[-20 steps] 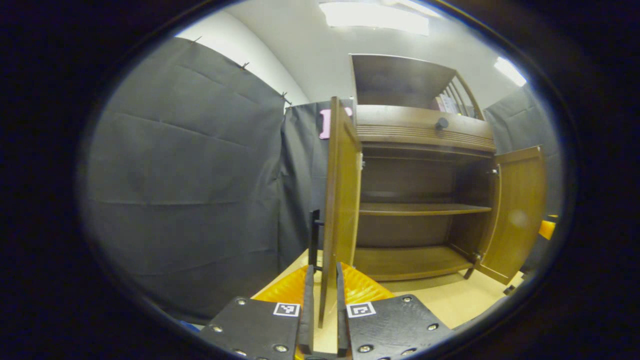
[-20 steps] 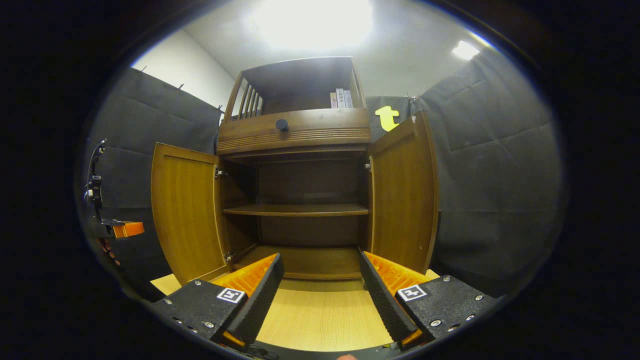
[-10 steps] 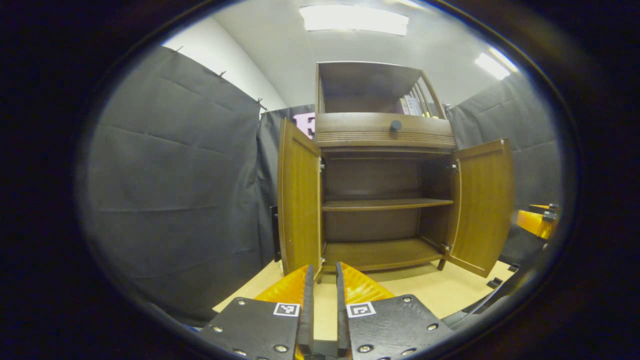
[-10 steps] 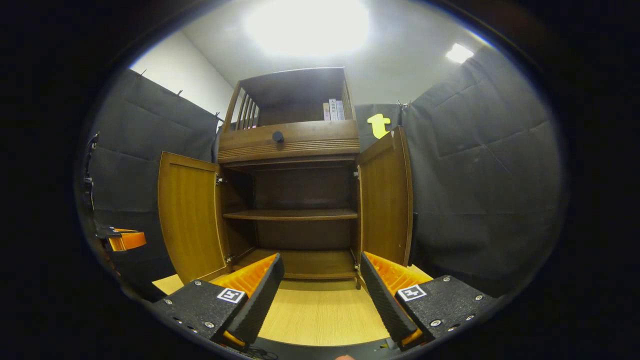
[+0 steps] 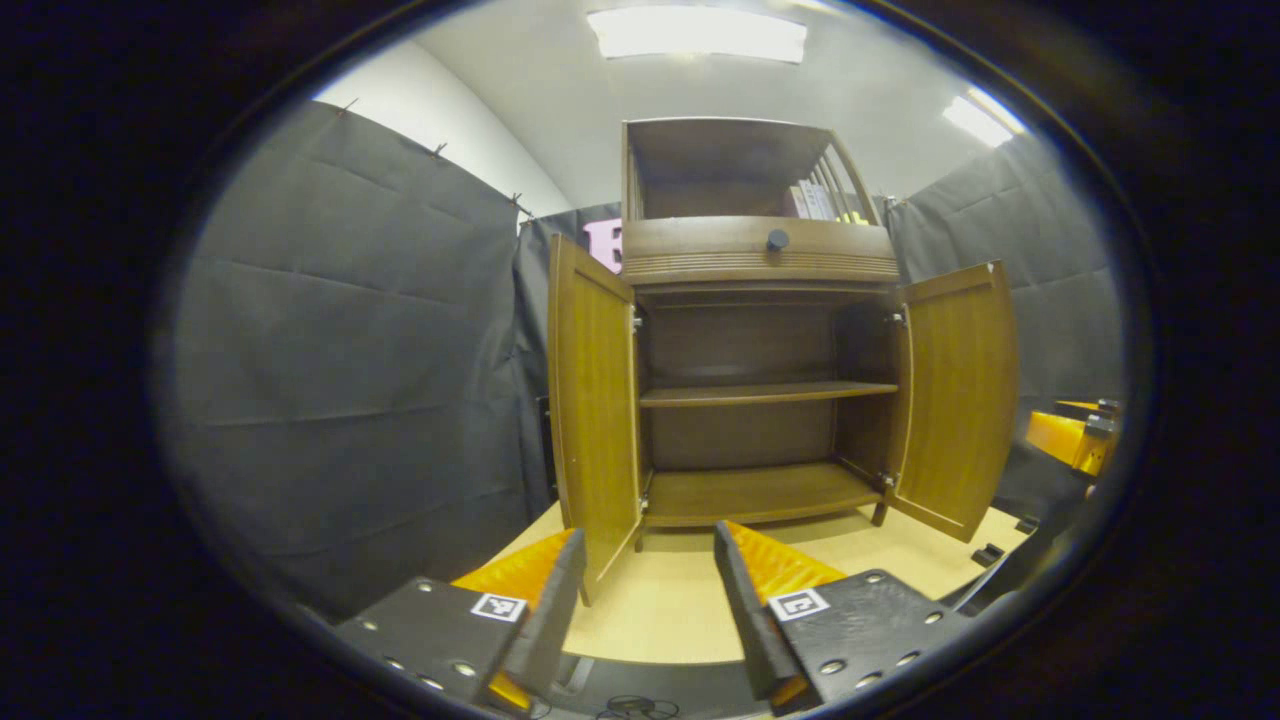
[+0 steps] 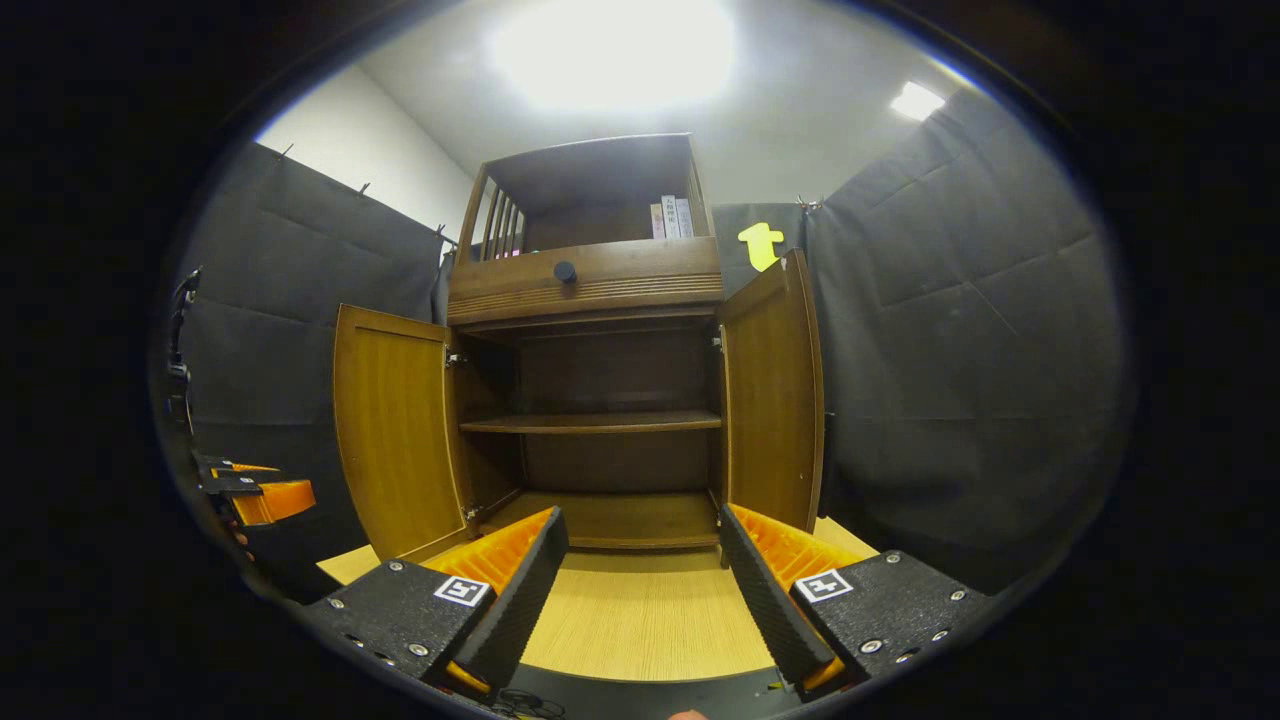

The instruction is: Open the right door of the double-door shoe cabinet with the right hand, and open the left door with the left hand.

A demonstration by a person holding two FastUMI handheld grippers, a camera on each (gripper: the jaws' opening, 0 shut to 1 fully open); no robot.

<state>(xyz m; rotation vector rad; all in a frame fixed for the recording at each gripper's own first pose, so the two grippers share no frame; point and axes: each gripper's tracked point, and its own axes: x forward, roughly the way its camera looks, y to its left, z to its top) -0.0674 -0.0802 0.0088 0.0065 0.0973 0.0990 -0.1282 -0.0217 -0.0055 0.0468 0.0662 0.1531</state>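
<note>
The brown wooden shoe cabinet point(image 5: 760, 260) point(image 6: 590, 280) stands ahead with both doors swung wide. In the left gripper view its left door point(image 5: 592, 400) and right door point(image 5: 958, 390) flank two bare shelves point(image 5: 765, 393). In the right gripper view the left door point(image 6: 395, 430) and right door point(image 6: 775, 395) stand out the same way. My left gripper point(image 5: 645, 590) is open, back from the left door's lower edge, holding nothing. My right gripper point(image 6: 645, 570) is open over the light wooden floor point(image 6: 640, 620), apart from both doors. The other gripper point(image 6: 255, 495) shows far left, and the other gripper point(image 5: 1070, 435) far right.
A drawer with a round dark knob point(image 5: 777, 239) sits above the doors, and books point(image 6: 672, 216) stand on the open top shelf. Black cloth walls point(image 5: 350, 380) point(image 6: 960, 380) close in on both sides. Cables point(image 5: 630, 705) lie near the front floor edge.
My left gripper let go of the left door's edge, drew back and opened wide. The right gripper stayed open and backed away slightly. Both doors stay open.
</note>
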